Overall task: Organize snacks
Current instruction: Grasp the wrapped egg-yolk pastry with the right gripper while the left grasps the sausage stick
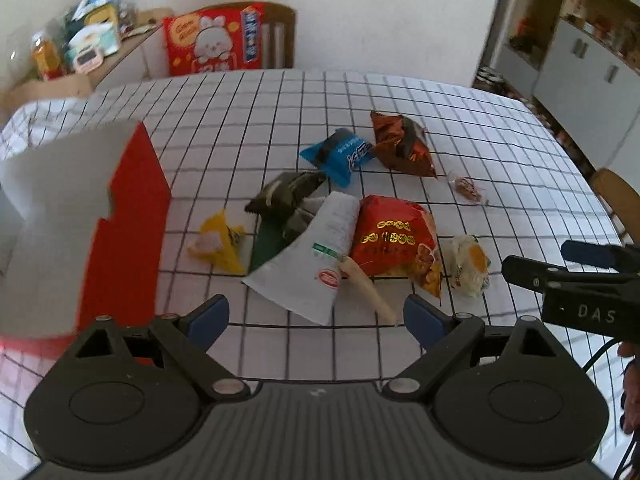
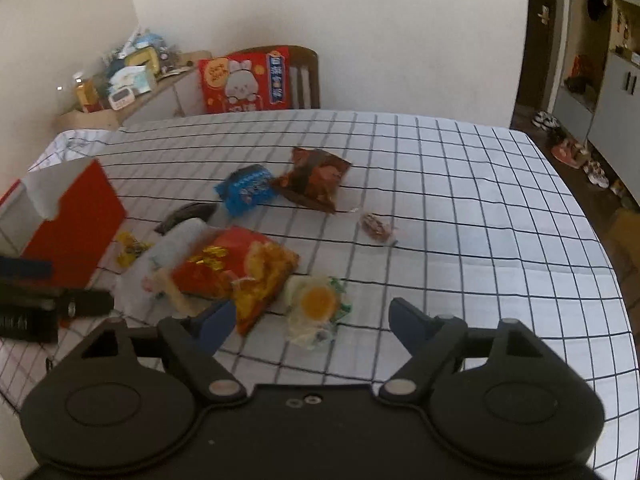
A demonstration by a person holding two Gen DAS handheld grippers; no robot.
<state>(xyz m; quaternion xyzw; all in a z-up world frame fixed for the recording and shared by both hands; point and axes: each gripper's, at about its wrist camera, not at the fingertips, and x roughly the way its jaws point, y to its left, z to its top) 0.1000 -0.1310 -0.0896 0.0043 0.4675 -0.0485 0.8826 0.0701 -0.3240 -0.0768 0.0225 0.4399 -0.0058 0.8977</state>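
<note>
Snacks lie scattered across the checked worktop (image 2: 460,208) as I hold both tools above it, neither one carrying anything: my left gripper (image 1: 316,318) is spread wide over the near end of a white pouch (image 1: 320,256), and my right gripper (image 2: 310,322) is spread just as wide around a small packet printed with an egg yolk (image 2: 318,304). The red-and-white box (image 1: 124,236), open at the top, stands at the left edge of the pile and looks like the place these things belong. A red chip bag (image 2: 236,268) lies against the egg packet's left side, with a pale stick snack (image 1: 368,292) resting across the pouch; further back sit a blue packet (image 2: 246,188), a brown bag (image 2: 316,178), a small wrapped sweet (image 2: 376,226), a dark green pack (image 1: 284,200) and a yellow packet (image 1: 220,240).

By my reckoning the egg packet is the piece in hand. To take it cleanly I should come straight down, keep my left fingertip clear of the chip bag's corner, pinch across the packet's padded middle instead of its loose crinkled edge, then lift before swinging toward the box
</note>
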